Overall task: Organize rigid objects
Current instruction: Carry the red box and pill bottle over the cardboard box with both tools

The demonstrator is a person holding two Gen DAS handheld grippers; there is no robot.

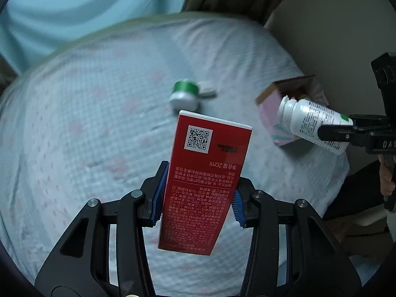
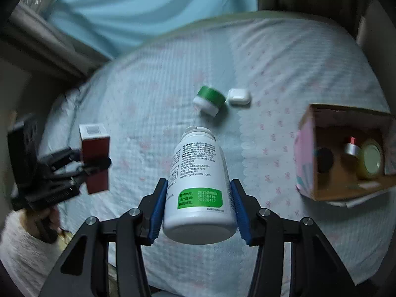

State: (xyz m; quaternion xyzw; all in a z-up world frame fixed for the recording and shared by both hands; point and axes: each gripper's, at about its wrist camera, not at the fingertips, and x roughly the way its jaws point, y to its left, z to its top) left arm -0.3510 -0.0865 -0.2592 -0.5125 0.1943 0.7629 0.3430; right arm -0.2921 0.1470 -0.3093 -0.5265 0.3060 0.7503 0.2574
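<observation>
My left gripper point(image 1: 198, 193) is shut on a red carton point(image 1: 205, 180) with a QR code, held above the bed; it also shows in the right wrist view point(image 2: 95, 158). My right gripper point(image 2: 198, 205) is shut on a white pill bottle point(image 2: 198, 185) with a green label patch, seen at the right in the left wrist view point(image 1: 311, 123), near the open cardboard box point(image 2: 307, 153). A green and white jar point(image 2: 209, 100) and a white earbud case point(image 2: 238, 97) lie on the bed beyond both grippers.
The box point(image 1: 269, 99) stands at the bed's right side and holds a yellow-lidded jar point(image 2: 371, 160), a small red-capped bottle point(image 2: 351, 147) and a dark item. The bed sheet point(image 2: 297, 69) is pale with pink dots. A blue curtain point(image 2: 148, 7) hangs behind.
</observation>
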